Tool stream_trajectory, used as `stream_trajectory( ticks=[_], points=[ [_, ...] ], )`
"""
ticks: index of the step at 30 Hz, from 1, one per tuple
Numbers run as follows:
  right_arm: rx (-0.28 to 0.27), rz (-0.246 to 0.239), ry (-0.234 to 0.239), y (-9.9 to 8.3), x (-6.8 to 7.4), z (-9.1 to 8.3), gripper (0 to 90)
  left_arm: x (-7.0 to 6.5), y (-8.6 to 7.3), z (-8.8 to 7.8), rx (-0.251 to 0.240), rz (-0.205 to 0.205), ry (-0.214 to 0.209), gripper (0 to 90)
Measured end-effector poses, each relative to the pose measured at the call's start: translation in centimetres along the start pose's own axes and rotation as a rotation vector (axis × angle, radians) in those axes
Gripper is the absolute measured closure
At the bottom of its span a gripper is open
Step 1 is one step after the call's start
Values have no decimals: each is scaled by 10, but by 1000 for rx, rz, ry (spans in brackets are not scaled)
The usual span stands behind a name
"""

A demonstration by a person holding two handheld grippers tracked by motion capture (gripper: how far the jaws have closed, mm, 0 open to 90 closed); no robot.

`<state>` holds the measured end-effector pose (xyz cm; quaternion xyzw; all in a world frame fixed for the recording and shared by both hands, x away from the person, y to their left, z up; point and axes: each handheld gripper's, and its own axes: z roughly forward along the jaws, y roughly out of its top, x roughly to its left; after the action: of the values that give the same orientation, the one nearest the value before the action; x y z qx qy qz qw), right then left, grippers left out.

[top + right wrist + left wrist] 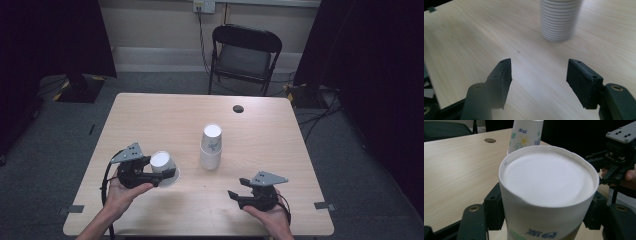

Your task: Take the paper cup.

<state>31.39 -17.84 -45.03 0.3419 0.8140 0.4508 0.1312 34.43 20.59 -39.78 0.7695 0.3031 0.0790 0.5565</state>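
Status: left gripper [161, 176] is clamped on a single paper cup [164, 168], jaws pressing both sides of its wall; cup is upside down, white base facing up, tilted a little; it sits at the near-left of the table [150, 115], rim down at or just above the wood, can't tell which. In the left gripper view the cup [547, 192] sits square between the pads, wall slightly dented near the base, so the grip looks firm.

Right gripper [235, 192] is empty; jaws apart with nothing but bare table between them; in the right gripper view it points at the ribbed rims of the cup stack [560, 20], near but not touching.

Stack [211, 147] stands upside down mid-table, upright, well apart from the held cup.

Progress, my read: one cup is off the stack and in hand; it is either being set down or headed back on top; the stack holds many more cups, so most of the work looks left.

Room: wide bare tabletop to the far left, and between the two grippers; near edge is close under both hands, so little margin pulling back; cable hole [238, 108] sits at the far side, clear of the work; folding chair [245, 55] stands beyond the far edge, no obstruction.
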Motion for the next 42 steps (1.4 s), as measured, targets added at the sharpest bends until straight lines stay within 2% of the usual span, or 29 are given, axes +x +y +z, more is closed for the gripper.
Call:
stream_trajectory(
  ticks=[3,5,7,10,16,21,23,27,30,34,37,42],
  points=[
    [-1,-45,36,12,14,5,383,1,0,-1,-5,-19,-6,341],
    [-7,-56,46,16,19,6,391,1,-1,-2,-7,-27,-10,342],
    [-27,-89,85,28,30,13,413,1,-1,-2,-10,-36,-9,344],
    [-30,-122,100,37,38,22,415,3,-3,-3,-16,-60,-19,344],
    [-34,-140,136,48,46,36,428,4,-6,-1,-8,-82,-22,344],
    [-41,-160,180,57,55,43,463,3,-5,0,-24,-126,-46,345],
    [-41,-165,192,59,57,46,471,2,-4,0,-26,-135,-43,344],
    [-44,-176,200,62,61,49,485,-1,-3,1,-37,-155,-41,345],
    [-34,-190,207,63,65,55,498,-3,1,1,-51,-169,-65,345],
    [-59,-187,211,70,70,57,518,-10,4,3,-52,-191,-105,344],
    [-82,-215,206,77,75,57,531,-13,5,4,-54,-200,-124,345],
    [-100,-224,177,80,76,63,539,-14,5,4,-62,-235,-143,345]
  ],
)
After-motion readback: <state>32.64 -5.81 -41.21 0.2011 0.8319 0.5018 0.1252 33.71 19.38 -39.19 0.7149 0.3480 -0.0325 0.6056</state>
